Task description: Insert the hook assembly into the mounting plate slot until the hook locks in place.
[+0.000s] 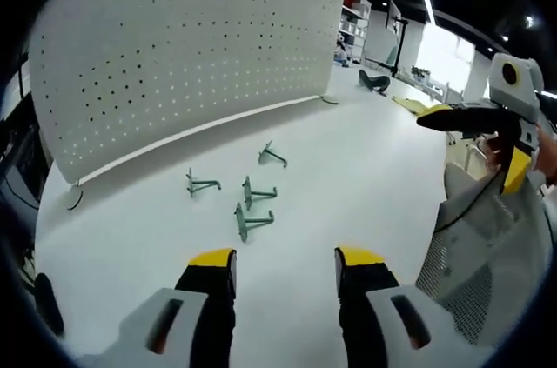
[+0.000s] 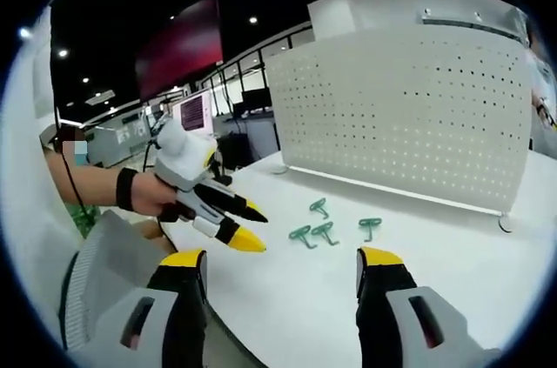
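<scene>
Left claw (image 1: 285, 265) and right claw (image 2: 280, 265) both spread, empty. Best to pinch one green hook (image 1: 250, 220) off the worktop (image 1: 348, 185) squarely by the stem, then aim at the pegboard (image 1: 174, 46) holes.

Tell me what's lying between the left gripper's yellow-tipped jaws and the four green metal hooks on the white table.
Nothing: in the left gripper view, bare white table separates the left gripper from the green hooks.

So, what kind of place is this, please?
Probably an open lab or workshop hall: a white pegboard stands on a white table, with shelving in the left gripper view and monitors under ceiling spotlights in the right gripper view.
</scene>
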Motion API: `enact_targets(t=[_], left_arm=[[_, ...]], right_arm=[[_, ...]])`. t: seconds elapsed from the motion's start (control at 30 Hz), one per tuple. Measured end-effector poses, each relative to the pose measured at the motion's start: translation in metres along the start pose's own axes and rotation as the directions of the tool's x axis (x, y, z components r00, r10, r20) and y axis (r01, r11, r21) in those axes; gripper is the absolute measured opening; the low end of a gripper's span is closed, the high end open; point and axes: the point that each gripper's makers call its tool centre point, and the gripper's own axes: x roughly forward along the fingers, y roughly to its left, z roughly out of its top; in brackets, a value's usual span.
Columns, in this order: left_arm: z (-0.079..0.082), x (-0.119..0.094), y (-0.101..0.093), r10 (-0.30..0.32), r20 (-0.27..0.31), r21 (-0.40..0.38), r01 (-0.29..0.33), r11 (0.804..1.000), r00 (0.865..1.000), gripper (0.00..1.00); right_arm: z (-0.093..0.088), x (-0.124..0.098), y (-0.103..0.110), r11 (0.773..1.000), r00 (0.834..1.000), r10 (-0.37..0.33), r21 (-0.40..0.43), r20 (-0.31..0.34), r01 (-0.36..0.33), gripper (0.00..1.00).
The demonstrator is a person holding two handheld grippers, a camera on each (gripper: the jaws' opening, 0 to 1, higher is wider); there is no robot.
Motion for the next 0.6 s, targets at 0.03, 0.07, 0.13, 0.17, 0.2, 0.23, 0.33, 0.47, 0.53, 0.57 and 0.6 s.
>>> enact_targets(t=[0.03,0.07,0.13,0.17,0.2,0.23,0.33,0.47,0.53,0.57,0.6], left_arm=[[0.000,0.000,0.000,0.000,-0.001,0.000,0.000,1.000,1.000,0.46],[-0.001,0.002,0.001,0.000,-0.002,0.001,0.000,1.000,1.000,0.46],[-0.006,0.005,0.006,0.028,-0.040,0.027,-0.026,0.999,0.999,0.43],[-0.008,0.006,0.007,0.038,-0.058,0.040,-0.036,0.999,0.998,0.43],[-0.006,0.009,0.006,0.036,-0.050,0.037,-0.035,0.999,0.998,0.44],[-0.006,0.009,0.006,0.034,-0.047,0.035,-0.032,0.999,0.998,0.44],[-0.008,0.014,0.004,0.031,-0.068,0.057,-0.027,0.998,0.997,0.42],[-0.009,0.020,0.006,0.026,-0.077,0.060,-0.022,0.998,0.997,0.41],[-0.008,0.022,0.010,0.042,-0.086,0.059,-0.037,0.998,0.995,0.39],[-0.008,0.023,0.011,0.048,-0.087,0.058,-0.043,0.997,0.995,0.38],[-0.008,0.024,0.014,0.056,-0.090,0.053,-0.051,0.997,0.994,0.38]], right_arm=[[-0.001,0.000,0.000,1.000,1.000,0.000,0.000,-0.004,0.000,0.71],[-0.002,0.000,0.001,1.000,1.000,0.000,-0.002,-0.006,0.000,0.71],[-0.003,-0.001,0.002,1.000,1.000,0.000,0.004,-0.005,0.000,0.71],[-0.004,-0.001,0.002,1.000,1.000,0.000,0.009,-0.006,0.000,0.70],[-0.005,0.000,0.002,1.000,1.000,0.000,0.011,-0.010,0.000,0.70],[-0.006,0.000,0.003,1.000,1.000,0.000,0.010,-0.013,0.000,0.70],[-0.006,0.000,0.004,1.000,1.000,0.003,0.012,-0.014,-0.003,0.70],[-0.004,0.000,0.006,1.000,1.000,0.009,0.024,0.002,-0.009,0.69],[-0.004,-0.001,0.005,1.000,1.000,0.006,0.027,0.005,-0.006,0.69],[-0.005,0.000,0.004,1.000,1.000,0.003,0.028,0.001,-0.003,0.68],[-0.007,0.000,0.003,1.000,1.000,0.001,0.028,-0.006,-0.001,0.68]])
